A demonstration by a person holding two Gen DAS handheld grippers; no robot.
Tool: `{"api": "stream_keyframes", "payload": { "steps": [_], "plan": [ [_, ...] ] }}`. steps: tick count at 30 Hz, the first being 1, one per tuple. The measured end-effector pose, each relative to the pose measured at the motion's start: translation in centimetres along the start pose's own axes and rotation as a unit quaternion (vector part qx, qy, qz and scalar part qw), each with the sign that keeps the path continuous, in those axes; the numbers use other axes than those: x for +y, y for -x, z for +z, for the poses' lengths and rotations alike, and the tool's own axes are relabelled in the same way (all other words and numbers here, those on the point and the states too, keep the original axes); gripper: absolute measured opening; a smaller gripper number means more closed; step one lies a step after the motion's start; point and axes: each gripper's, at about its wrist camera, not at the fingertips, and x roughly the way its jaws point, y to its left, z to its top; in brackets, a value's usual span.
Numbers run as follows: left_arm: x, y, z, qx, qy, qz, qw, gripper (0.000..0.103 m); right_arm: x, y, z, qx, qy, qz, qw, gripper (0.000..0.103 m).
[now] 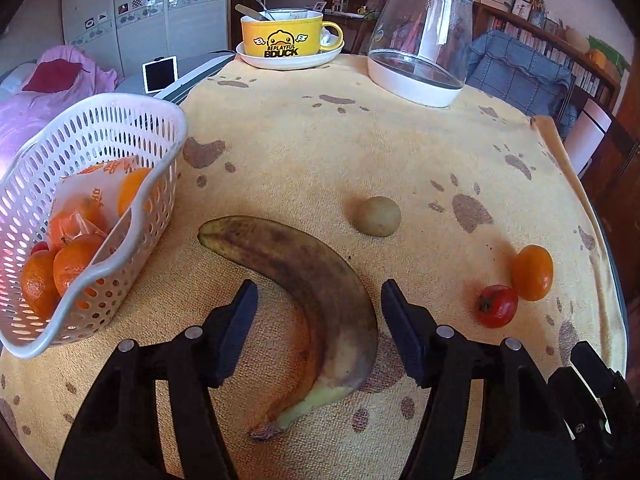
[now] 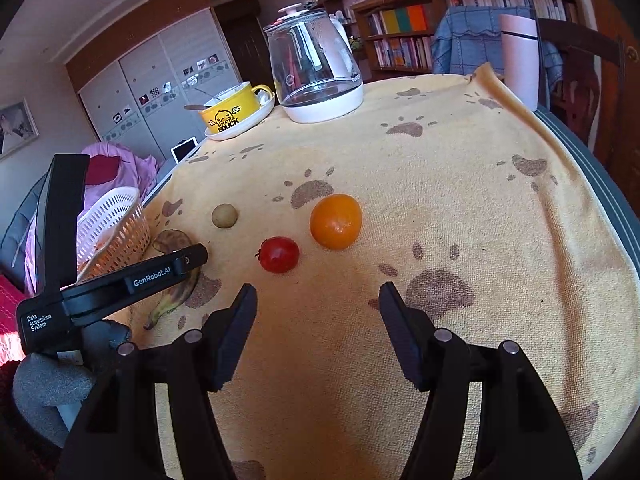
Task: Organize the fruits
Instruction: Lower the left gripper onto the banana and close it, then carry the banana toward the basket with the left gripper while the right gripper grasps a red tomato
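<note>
A brown overripe banana (image 1: 304, 288) lies on the yellow paw-print cloth, and my left gripper (image 1: 316, 320) is open with one finger on each side of its curved middle. The white perforated basket (image 1: 100, 152) at the left holds several oranges and a printed bag. A small green-brown round fruit (image 1: 378, 216), a red tomato (image 1: 497, 306) and an orange (image 1: 532, 272) rest on the cloth to the right. My right gripper (image 2: 318, 324) is open above bare cloth, short of the tomato (image 2: 279, 254) and orange (image 2: 336, 221). The left gripper body (image 2: 120, 280) covers part of the banana (image 2: 176, 288).
A yellow duck bowl (image 1: 282, 36) on a white saucer and a glass kettle (image 1: 424, 36) stand at the table's far edge. A pink tumbler (image 2: 520, 60) stands at the far right corner. Beyond the table are a bed, wardrobes, bookshelves and a chair.
</note>
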Motion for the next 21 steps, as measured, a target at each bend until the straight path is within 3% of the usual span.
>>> {"api": "stream_keyframes", "payload": {
  "steps": [6, 12, 21],
  "plan": [
    [-0.2, -0.5, 0.1, -0.006, -0.005, 0.016, 0.9998, 0.055, 0.1, -0.1, -0.1, -0.001, 0.004, -0.002, 1.000, 0.064],
    [-0.2, 0.1, -0.2, -0.012, -0.014, 0.005, 0.9998, 0.038, 0.1, -0.4, -0.1, 0.004, 0.005, -0.004, 1.000, 0.064],
    [0.7, 2.0, -1.6, -0.017, -0.011, -0.029, 0.9994, 0.034, 0.0, -0.5, -0.1, 0.007, 0.001, -0.005, 1.000, 0.064]
  ]
}}
